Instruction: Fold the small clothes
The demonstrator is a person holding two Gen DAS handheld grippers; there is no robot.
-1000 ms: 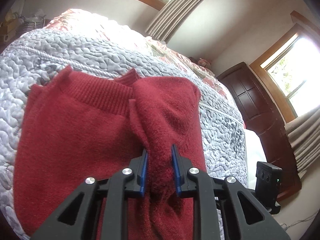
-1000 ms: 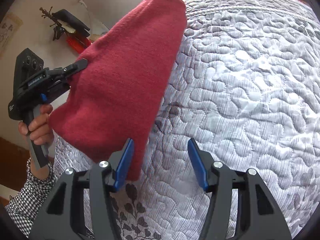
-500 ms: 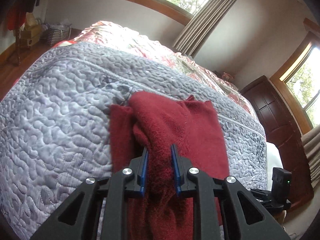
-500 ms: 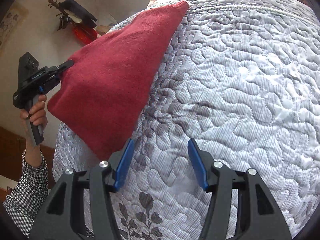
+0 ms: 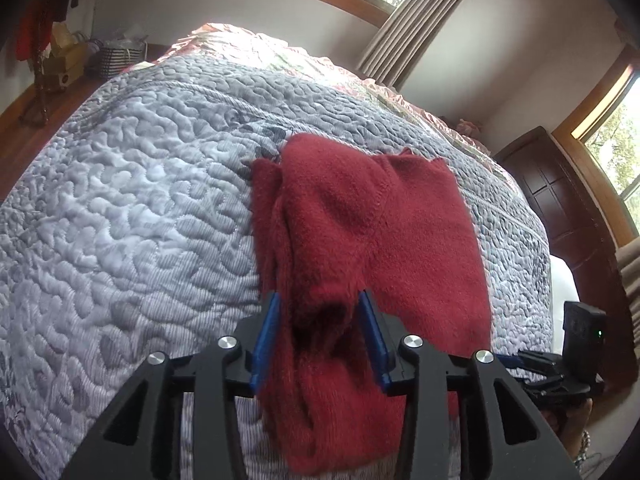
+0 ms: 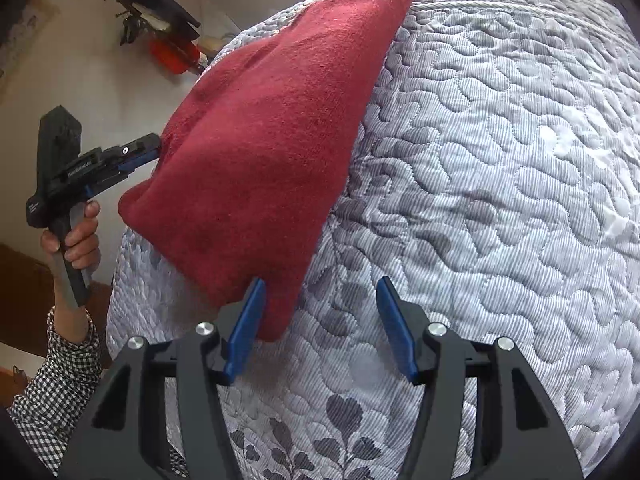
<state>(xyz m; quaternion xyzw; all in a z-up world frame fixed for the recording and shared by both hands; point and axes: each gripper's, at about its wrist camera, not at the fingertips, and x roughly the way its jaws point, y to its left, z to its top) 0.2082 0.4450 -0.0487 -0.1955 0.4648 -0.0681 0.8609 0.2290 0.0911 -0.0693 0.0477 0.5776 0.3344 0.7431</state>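
Note:
A dark red knitted garment (image 5: pixel 380 220) lies folded on the grey quilted bed (image 5: pixel 140 200), its near end bunched and hanging over the bed's edge. My left gripper (image 5: pixel 318 304) stands open a little wider than that bunched end, which fills the gap between its blue pads. In the right wrist view the garment (image 6: pixel 272 120) runs from the far edge of the quilt (image 6: pixel 500 160) down to my right gripper (image 6: pixel 322 280). That gripper is open, the garment's near corner just inside its left finger. The left gripper (image 6: pixel 154 148) sits at the garment's left edge.
A hand (image 6: pixel 76 236) with a checked sleeve (image 6: pixel 60 380) holds the left gripper. A dark wooden cabinet (image 5: pixel 560 200) stands past the bed on the right, curtains (image 5: pixel 420 12) at the back. A basket and clutter (image 5: pixel 120 56) sit at the far left.
The left gripper's jaws have widened around the bunched cloth. The garment has come down and now lies flatter on the quilt. The right gripper stays open at the near corner.

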